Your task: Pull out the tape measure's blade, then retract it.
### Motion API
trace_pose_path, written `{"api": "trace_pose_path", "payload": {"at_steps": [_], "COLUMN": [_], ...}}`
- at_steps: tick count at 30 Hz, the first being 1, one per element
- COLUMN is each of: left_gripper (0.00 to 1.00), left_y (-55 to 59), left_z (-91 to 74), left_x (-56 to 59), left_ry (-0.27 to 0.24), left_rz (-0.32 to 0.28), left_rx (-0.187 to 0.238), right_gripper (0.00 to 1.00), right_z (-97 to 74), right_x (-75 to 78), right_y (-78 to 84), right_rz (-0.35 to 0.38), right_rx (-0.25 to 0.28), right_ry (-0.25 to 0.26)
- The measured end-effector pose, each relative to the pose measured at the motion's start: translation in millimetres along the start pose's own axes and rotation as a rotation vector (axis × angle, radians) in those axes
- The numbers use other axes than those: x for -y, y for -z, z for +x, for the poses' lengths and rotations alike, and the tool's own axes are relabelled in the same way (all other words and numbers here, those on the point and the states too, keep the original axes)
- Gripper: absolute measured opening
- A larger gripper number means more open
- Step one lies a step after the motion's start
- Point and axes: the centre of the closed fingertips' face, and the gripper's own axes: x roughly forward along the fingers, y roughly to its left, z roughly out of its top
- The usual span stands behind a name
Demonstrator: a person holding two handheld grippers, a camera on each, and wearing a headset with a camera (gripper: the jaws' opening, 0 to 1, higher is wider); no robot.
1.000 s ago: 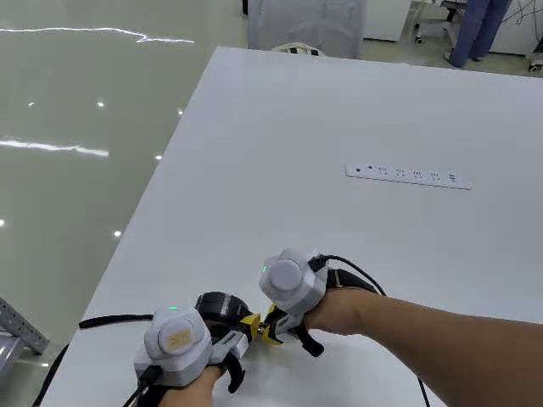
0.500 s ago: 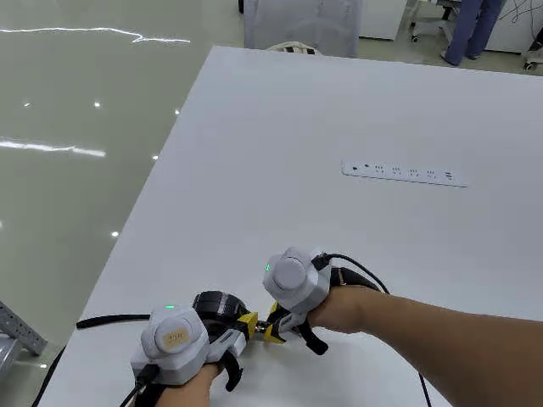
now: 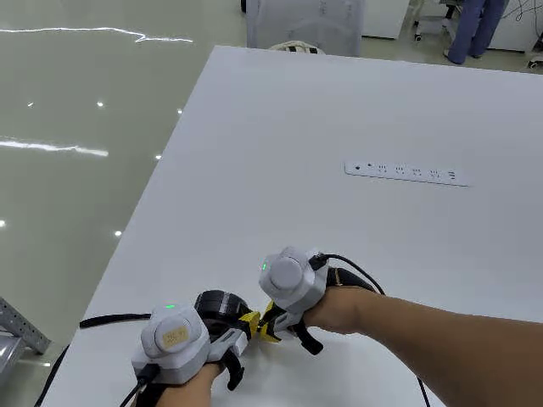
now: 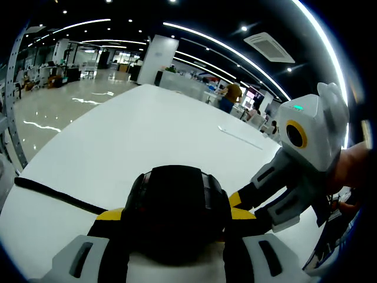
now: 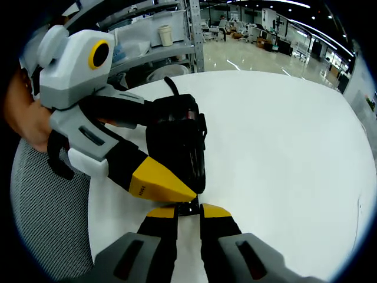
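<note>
At the near left corner of the bench, the left claw clamps a black tape measure, jaws spread across its case. The right claw, almost closed, pinches the blade tip beside the case. A power strip lies farther back, toward the right edge.

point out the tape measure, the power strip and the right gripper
tape measure (image 4: 177, 212), left gripper view, middle of its black case
power strip (image 3: 405, 174), head view, middle of its white top
right gripper (image 5: 189, 210), right gripper view, midway between its yellow fingertips
</note>
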Motion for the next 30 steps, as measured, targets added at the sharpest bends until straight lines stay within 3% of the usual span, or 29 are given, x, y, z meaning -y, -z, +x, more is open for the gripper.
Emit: {"api": "trace_pose_path", "payload": {"at_steps": [30], "left_gripper": [0.62], "left_y": [-0.1], "left_z": [-0.7], "left_x": [0.2], "left_ry": [0.005], "left_rz": [0.007], "left_rx": [0.004], "right_gripper": [0.14], "right_z": [4.9], "right_x": [-2.1], "right_y": [-8.4], "right_rz": [0.003], "right_rx": [0.045], "right_ry": [-0.013]}}
